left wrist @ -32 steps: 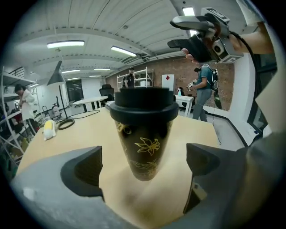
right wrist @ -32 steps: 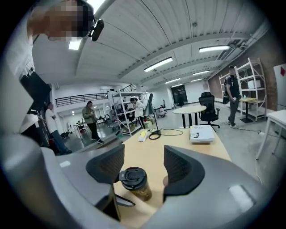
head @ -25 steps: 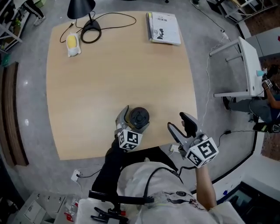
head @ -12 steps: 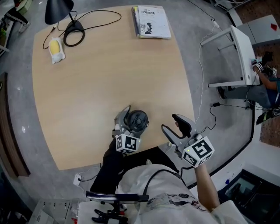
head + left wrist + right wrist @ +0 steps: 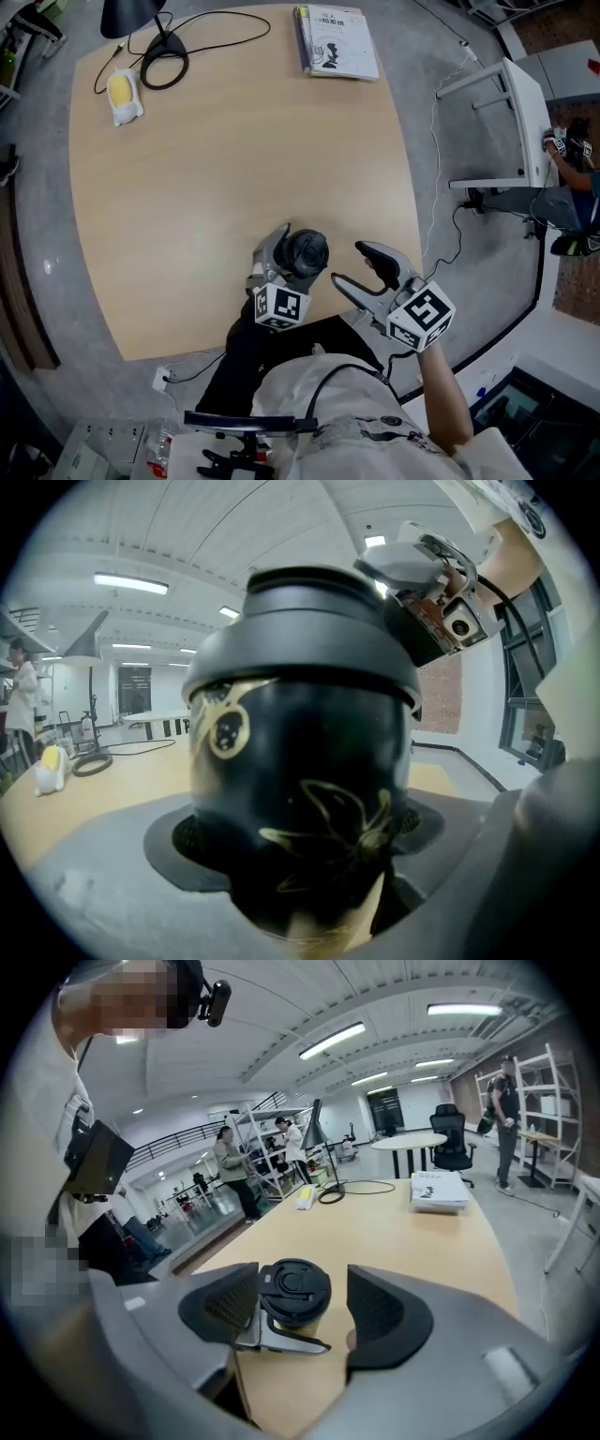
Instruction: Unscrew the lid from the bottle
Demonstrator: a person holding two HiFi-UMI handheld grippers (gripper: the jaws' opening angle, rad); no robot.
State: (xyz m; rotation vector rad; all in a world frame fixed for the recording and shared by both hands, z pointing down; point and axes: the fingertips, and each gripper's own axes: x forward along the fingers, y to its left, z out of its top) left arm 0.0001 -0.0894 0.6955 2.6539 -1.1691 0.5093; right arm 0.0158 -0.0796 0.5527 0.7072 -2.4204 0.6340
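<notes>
A black bottle [image 5: 305, 253] with gold drawings and a black screw lid [image 5: 294, 1290] stands near the front edge of the wooden table [image 5: 187, 187]. My left gripper [image 5: 296, 244] has its jaws around the bottle's body [image 5: 300, 761]. They are closing, the pads [image 5: 187, 836] close beside its sides, and I see no firm press. My right gripper [image 5: 349, 265] hovers just right of the bottle, a little apart from it. Its jaws are opening, and in the right gripper view the lid shows between the two pads [image 5: 225, 1307] with a gap on each side.
At the table's far left are a black lamp [image 5: 131, 14], a looped cable [image 5: 164, 70] and a yellow-and-white object [image 5: 124, 94]. A book [image 5: 339, 42] lies at the far edge. A white side table [image 5: 511, 122] and a seated person [image 5: 572, 187] are on the right.
My right gripper has moved left, closer to the bottle. The left jaws have drawn in around the bottle's body. The bottle has stayed in place.
</notes>
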